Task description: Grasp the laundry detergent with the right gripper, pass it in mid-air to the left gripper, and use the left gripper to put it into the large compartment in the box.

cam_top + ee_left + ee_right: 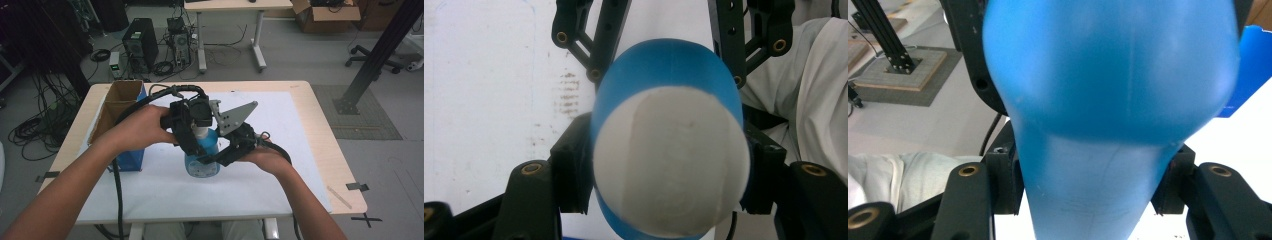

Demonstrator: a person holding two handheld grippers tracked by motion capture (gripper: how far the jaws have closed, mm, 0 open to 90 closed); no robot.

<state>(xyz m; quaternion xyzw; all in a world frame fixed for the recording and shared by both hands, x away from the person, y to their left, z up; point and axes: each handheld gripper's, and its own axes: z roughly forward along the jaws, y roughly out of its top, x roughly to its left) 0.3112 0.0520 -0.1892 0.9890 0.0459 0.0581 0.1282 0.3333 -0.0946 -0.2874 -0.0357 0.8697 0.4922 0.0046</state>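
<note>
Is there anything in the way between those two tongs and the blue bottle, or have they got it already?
Nothing visible stands between them. The left tongs are clamped on the blue bottle at its white cap, from above. The right tongs grip its blue body lower down. The bottle stands on the white mat, beside an open cardboard box.

A blue bottle with a white cap is standing on a white sheet covering the tan bench, black fingers flanking it.

A light wooden table fills the middle of the frame, covered by a white sheet. On it, left, stands an open cardboard box; centre, a blue bottle.
</note>
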